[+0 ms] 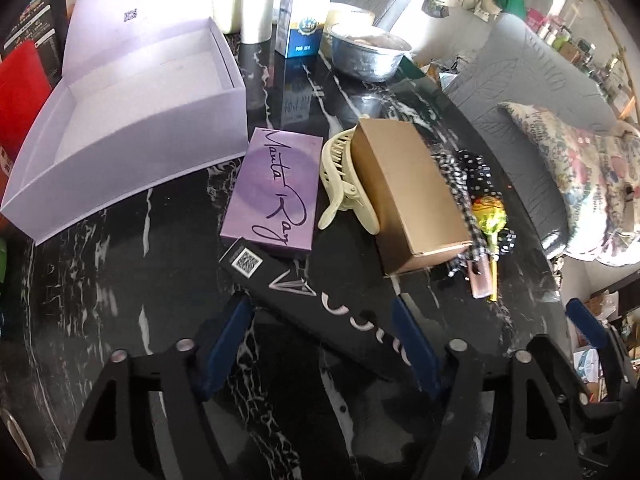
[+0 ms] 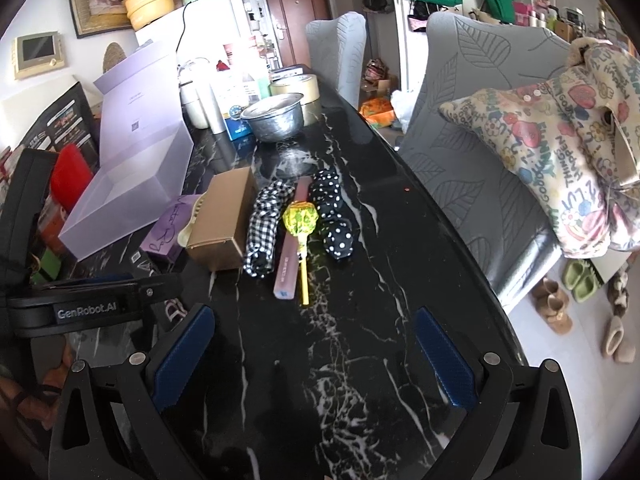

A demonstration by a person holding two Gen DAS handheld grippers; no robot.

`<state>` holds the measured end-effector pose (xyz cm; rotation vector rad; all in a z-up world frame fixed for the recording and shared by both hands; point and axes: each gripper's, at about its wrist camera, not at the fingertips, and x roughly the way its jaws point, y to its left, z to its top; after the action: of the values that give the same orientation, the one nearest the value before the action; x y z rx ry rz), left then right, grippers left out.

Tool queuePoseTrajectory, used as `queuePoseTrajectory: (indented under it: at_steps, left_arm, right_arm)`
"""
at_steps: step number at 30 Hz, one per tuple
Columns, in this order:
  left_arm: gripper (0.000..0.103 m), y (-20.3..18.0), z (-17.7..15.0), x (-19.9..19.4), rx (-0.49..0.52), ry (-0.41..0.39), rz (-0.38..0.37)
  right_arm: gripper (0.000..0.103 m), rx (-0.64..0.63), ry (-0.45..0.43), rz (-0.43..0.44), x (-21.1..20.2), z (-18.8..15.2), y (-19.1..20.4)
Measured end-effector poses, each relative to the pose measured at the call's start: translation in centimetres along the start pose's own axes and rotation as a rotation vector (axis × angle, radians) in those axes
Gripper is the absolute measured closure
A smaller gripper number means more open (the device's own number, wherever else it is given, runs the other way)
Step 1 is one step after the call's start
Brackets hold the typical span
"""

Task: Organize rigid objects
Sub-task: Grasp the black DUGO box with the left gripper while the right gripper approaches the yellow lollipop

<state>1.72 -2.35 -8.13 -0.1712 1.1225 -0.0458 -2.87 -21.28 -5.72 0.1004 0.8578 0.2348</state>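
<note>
The left gripper (image 1: pixel 324 336) points steeply down at the black marble table (image 1: pixel 120 280), its 2 blue-padded fingers (image 1: pixel 224 344) straddling a long black box (image 1: pixel 320 300) printed with a QR code and pale lettering. The box lies slantwise between the pads; the right pad sits at its edge, but whether either pad presses on it cannot be told, and a gap shows beside the left pad. The jaws stand about half open.

From the black box, the purple "Manta Ray" box (image 1: pixel 274 188) lies flat at 12 o'clock, touching or just overlapping its far end. A cream hair claw clip (image 1: pixel 344 184) is wedged between the purple box and a gold cardboard box (image 1: pixel 408 196) at 1 o'clock. The open lavender gift box (image 1: pixel 132 128), lid raised behind it, sits at 10 o'clock, its inside bare. A metal bowl (image 1: pixel 368 56) and a blue-and-white carton (image 1: pixel 304 20) stand far off at 12 o'clock.

The right gripper (image 2: pixel 316 356) hovers wide open over bare marble, nothing between its pads. Ahead of it at 12 o'clock lie a yellow-green wrapped lollipop (image 2: pixel 301 224) across a pink slim box (image 2: pixel 292 248), flanked by a black-and-white gingham scrunchie (image 2: pixel 266 228) on the left and a polka-dot scrunchie (image 2: pixel 334 216) on the right.
</note>
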Motion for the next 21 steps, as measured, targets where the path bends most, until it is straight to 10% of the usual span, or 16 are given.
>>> queuePoseTrajectory:
  at_steps: [9,21]
  left_arm:
    - [0.085,0.4,-0.1,0.2,0.026,-0.012,0.007]
    - [0.085,1.7,-0.5,-1.1,0.037,-0.005,-0.057]
  right_arm:
    - [0.024,-0.009,0.0,0.008,1.4,1.5,-0.4]
    - [0.063,-0.051,0.017,0.082,4.3,3.7,0.6]
